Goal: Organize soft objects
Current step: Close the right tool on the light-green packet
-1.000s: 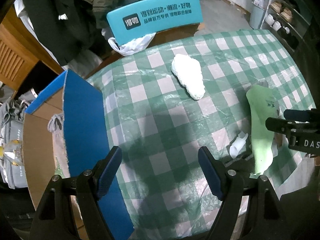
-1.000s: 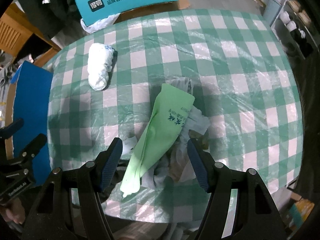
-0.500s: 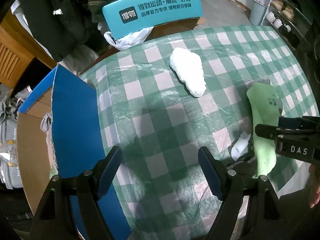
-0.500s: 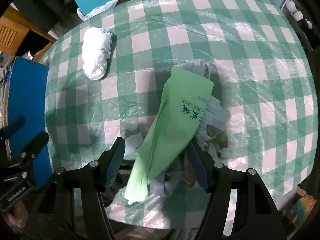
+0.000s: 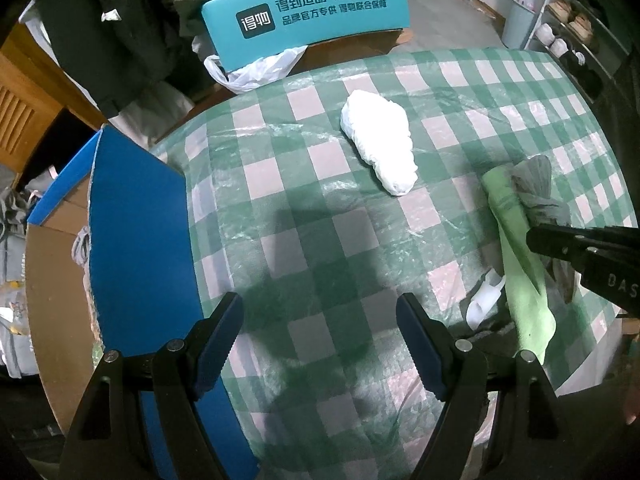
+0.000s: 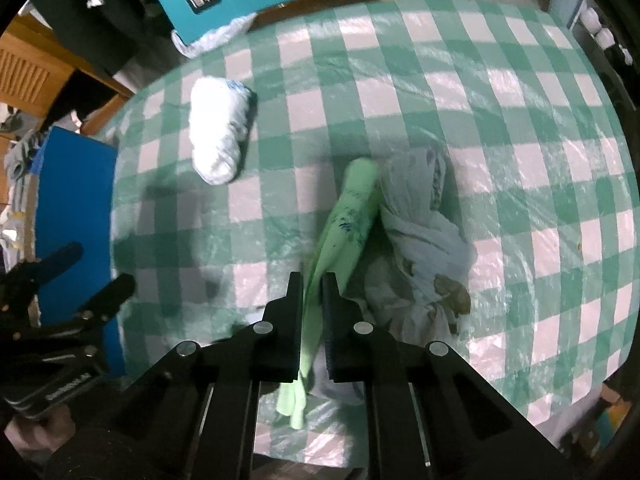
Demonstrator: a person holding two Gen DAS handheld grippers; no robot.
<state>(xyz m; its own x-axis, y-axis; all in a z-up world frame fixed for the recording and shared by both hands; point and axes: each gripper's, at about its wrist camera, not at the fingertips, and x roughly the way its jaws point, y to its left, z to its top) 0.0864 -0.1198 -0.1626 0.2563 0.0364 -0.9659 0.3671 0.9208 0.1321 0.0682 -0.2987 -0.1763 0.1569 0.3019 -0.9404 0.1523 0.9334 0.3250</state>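
Right wrist view shows the right tool (image 6: pixel 312 280) closed tight on a light-green sock (image 6: pixel 346 216), a long limp strip with dark print, pinched near its lower end while its far end lies on the checked desk (image 6: pixel 460 92) against a crumpled grey-white rag (image 6: pixel 420 216). Left wrist view has the left tool (image 5: pixel 320 324) wide open and empty over bare cloth, with a white bundle (image 5: pixel 380 148) lying well apart from the sock and a blue box (image 5: pixel 132 232) at the desk's left edge. A teal chair back (image 5: pixel 304 8) stands beyond the desk.
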